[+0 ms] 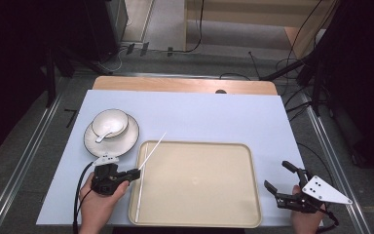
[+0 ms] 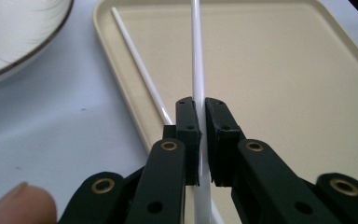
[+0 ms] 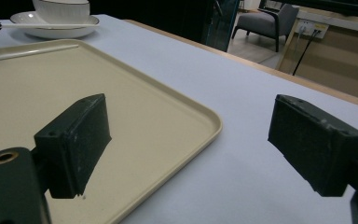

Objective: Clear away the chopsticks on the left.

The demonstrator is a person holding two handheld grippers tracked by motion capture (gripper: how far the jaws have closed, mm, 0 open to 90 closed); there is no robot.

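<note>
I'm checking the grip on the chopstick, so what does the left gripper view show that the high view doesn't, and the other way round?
Left gripper view alone: close up, the left gripper has its pads pressed on the held chopstick, and a fingertip shows at the bottom left.

High view alone: the right gripper open beyond the tray's right edge, and the bowl with a spoon on the plate.

Both: the beige tray, the second chopstick lying along its left edge, and the plate's rim.
</note>
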